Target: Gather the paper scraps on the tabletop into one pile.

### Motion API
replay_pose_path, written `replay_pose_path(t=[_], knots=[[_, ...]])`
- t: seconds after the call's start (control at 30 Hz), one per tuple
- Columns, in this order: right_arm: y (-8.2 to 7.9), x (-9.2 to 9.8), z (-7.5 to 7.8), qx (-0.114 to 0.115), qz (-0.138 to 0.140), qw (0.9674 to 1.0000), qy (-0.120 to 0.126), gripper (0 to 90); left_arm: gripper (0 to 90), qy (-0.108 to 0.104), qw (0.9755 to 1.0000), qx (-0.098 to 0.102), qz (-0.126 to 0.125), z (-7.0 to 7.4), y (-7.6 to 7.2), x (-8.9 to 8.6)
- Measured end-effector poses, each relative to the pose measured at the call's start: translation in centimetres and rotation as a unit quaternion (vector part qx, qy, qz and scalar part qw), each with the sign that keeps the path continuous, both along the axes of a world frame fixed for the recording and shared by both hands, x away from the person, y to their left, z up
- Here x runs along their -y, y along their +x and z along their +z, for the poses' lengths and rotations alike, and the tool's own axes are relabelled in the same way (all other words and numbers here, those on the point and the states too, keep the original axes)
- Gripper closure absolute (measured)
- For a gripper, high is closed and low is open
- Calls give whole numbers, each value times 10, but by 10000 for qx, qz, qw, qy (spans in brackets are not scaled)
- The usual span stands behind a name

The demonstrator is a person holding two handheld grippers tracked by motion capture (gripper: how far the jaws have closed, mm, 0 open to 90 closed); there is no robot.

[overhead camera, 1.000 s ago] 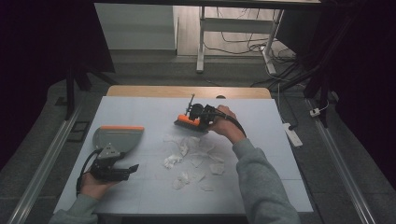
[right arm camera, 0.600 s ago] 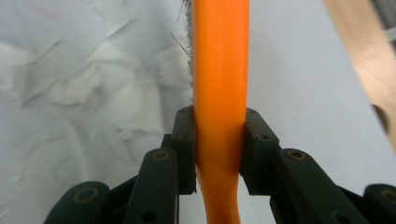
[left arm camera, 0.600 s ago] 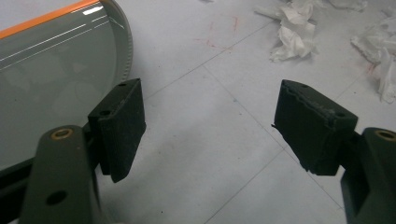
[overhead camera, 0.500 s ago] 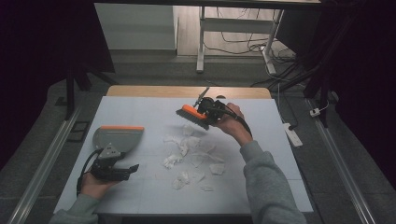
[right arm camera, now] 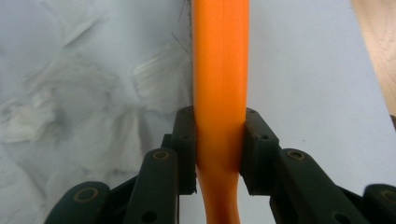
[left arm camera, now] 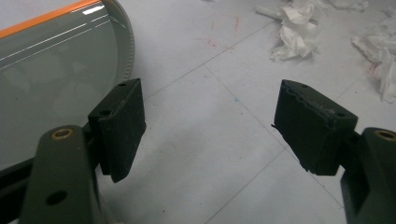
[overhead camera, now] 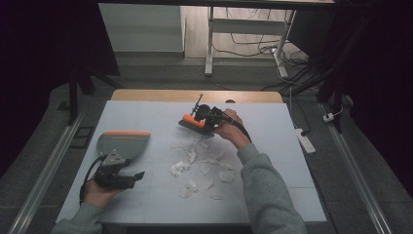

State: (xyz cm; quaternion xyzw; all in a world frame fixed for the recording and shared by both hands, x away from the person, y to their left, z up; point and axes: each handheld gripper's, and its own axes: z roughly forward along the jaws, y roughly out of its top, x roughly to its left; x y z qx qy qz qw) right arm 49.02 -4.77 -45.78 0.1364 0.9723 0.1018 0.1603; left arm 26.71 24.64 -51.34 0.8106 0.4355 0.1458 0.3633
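Observation:
An orange brush [overhead camera: 191,121] hovers at the far edge of the paper scraps [overhead camera: 197,163], with my right gripper [overhead camera: 207,119] shut on it. In the right gripper view both pads [right arm camera: 187,156] press on the orange handle [right arm camera: 219,74], and crumpled paper [right arm camera: 70,107] lies to its left. A grey dustpan [overhead camera: 122,143] with an orange rim lies flat at the left. Just behind it, my left gripper [overhead camera: 132,176] rests open near the table's front. Its jaws [left arm camera: 210,126] stand wide apart over bare table, with the dustpan [left arm camera: 51,70] beside the left jaw and white scraps [left arm camera: 294,32] ahead.
The pale blue mat [overhead camera: 272,146] covers the table, and a wooden strip [overhead camera: 146,95] shows along its far edge. A white power strip [overhead camera: 305,141] lies on the floor to the right. Desk legs and cables stand beyond the table.
The right hand swung the brush up and away, then brought it back down and a little left over the far scraps. The left hand and dustpan stayed put.

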Motion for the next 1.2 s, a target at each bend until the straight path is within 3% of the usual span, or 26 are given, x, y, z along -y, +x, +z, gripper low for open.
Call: replay_pose_path(t=[0.3,0.37,0.47,0.6,0.83,1.0,1.2], knots=[[-41,18,8,-401,528,9978,-52,704,257,7,10000,-3,-4,0,0,1],[-49,25,14,-397,569,9975,114,704,257,11,10000,1,-3,0,0,1],[-56,34,26,-180,477,9979,397,703,257,5,10000,6,12,0,0,1],[-60,41,43,-61,327,9955,883,703,257,-13,10000,16,35,1,-1,0],[-62,44,55,9,224,9919,1251,702,258,-12,10000,11,31,0,0,0],[-59,35,53,-77,0,9877,1564,703,258,-11,10000,15,39,0,0,0],[-58,0,43,-267,-171,9792,2004,702,258,1,10000,26,33,0,-1,0]])
